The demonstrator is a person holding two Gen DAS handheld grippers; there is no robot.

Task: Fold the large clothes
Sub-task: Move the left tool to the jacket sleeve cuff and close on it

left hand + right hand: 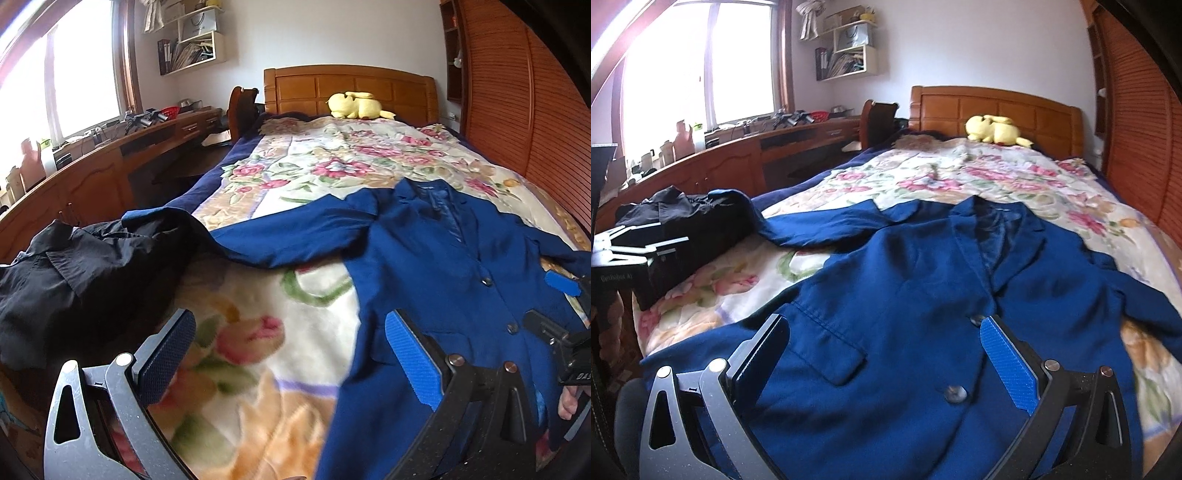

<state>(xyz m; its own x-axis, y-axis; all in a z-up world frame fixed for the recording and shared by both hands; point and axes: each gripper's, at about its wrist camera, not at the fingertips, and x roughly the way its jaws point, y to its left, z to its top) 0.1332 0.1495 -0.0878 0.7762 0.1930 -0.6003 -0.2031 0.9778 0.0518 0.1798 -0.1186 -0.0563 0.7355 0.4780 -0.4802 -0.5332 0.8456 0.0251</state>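
A blue blazer (436, 251) (905, 295) lies front-up on the floral blanket (332, 166), collar toward the headboard, its left sleeve (258, 236) stretched out sideways. My left gripper (291, 332) hovers open above the blanket beside the blazer's left hem, nothing between its fingers. My right gripper (886, 339) hovers open over the blazer's lower front, above the pocket flap and buttons. In the left wrist view the right gripper (565, 295) shows at the right edge. In the right wrist view the left gripper (646, 240) shows at the left edge.
A black garment (81, 273) (687, 218) lies crumpled at the bed's left edge. A yellow plush toy (356, 105) (995, 129) sits by the wooden headboard (351, 88). A wooden desk (110, 155) runs along the left under the window; a slatted wardrobe (517, 110) stands right.
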